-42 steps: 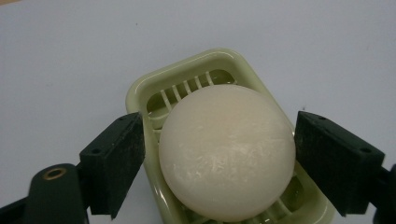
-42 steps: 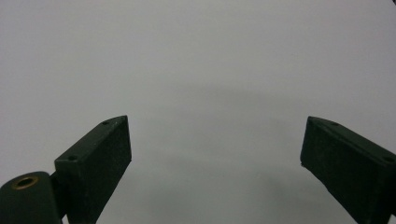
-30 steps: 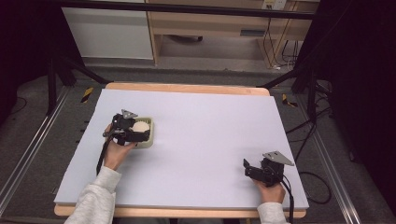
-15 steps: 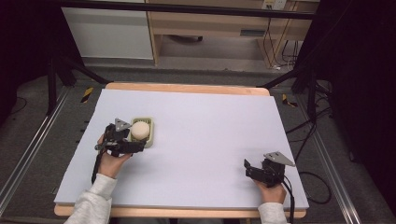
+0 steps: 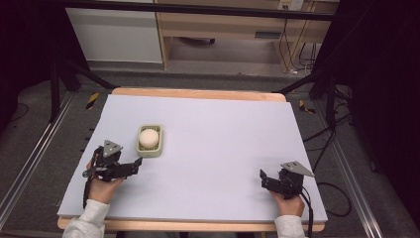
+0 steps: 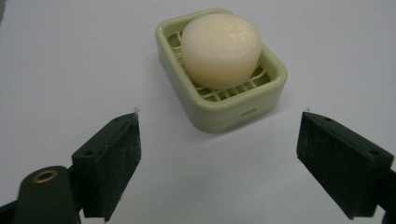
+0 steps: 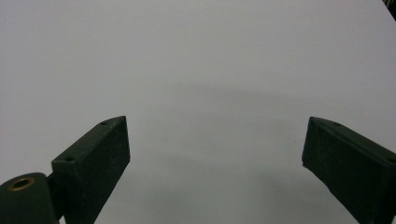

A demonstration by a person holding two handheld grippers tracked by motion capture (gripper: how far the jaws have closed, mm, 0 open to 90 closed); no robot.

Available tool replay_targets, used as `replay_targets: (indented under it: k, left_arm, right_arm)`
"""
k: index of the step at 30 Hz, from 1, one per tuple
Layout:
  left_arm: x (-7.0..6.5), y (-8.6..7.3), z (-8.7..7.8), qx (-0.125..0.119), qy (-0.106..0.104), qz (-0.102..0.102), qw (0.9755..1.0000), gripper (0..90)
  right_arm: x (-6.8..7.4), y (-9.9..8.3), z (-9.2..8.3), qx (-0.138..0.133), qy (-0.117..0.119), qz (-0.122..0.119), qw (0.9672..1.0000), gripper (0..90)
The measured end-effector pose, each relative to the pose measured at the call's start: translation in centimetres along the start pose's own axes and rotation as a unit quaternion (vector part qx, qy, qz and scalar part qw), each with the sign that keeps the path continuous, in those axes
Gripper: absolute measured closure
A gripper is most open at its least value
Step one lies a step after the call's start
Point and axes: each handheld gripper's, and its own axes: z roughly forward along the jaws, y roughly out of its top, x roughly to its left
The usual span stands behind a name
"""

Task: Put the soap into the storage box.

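A pale green soap dish [image 5: 159, 147] [image 6: 266, 95] stands on the white table left of centre, and a round cream soap [image 5: 149, 137] [image 6: 220, 49] lies in it. My left gripper [image 5: 134, 165] [image 6: 219, 135] is near the table's front left, just short of the dish, open with nothing between its jaws. At the front right, my right gripper [image 5: 263, 178] [image 7: 215, 140] is open over bare table, far from the dish.
The white table top [image 5: 228, 134] has a wooden rim at the back and front. Dark stands and cables flank it on both sides. A cabinet and a shelf stand behind on the floor.
My left gripper has drawn back from the soap dish toward the front left edge and left the dish with the soap on the table. The right gripper has barely moved.
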Motion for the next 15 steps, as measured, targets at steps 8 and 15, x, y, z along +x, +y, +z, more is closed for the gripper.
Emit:
replay_targets:
  k: [8, 15]
  left_arm:
    - [0.5, -1.8, -0.4, 0.006, 0.010, 0.009, 0.9999, 13.5]
    - [0.6, -2.5, -0.2, 0.022, 0.016, 0.012, 0.9996, 13.4]
  right_arm:
    - [-0.1, 0.0, -0.2, 0.000, -0.001, 0.001, 1.0000, 8.0]
    - [-0.3, -0.1, -0.3, 0.000, -0.001, 0.005, 1.0000, 7.9]
